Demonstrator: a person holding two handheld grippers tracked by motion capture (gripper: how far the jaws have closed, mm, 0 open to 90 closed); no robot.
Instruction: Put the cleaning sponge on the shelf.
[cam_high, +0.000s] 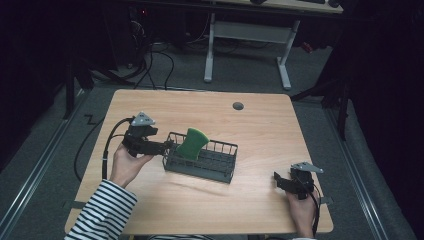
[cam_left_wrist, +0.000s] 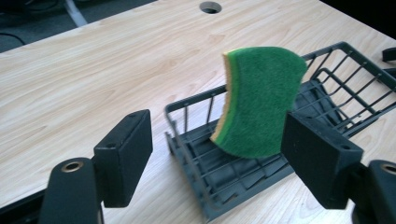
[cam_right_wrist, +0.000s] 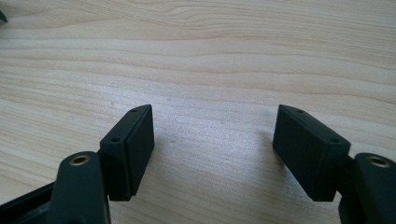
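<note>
A green sponge (cam_high: 192, 143) with a yellow layer stands on edge in the left end of a dark wire basket (cam_high: 220, 172) at the middle of the wooden table. My left gripper (cam_high: 167, 145) is level at the basket's left end and open. In the left gripper view the sponge (cam_left_wrist: 264, 105) rises from the basket (cam_left_wrist: 196, 100) just beyond my left gripper (cam_left_wrist: 215, 119), whose pads do not press on it. My right gripper (cam_high: 277, 177) rests open near the table's front right corner. In the right gripper view my right gripper (cam_right_wrist: 215, 112) has bare wood between its jaws.
A round cable hole (cam_high: 238, 106) lies in the table's far side. Beyond the table (cam_high: 250, 125) stands a white desk frame (cam_high: 247, 40), with cables on the floor at the far left. A striped sleeve (cam_high: 102, 212) comes in at the bottom left.
</note>
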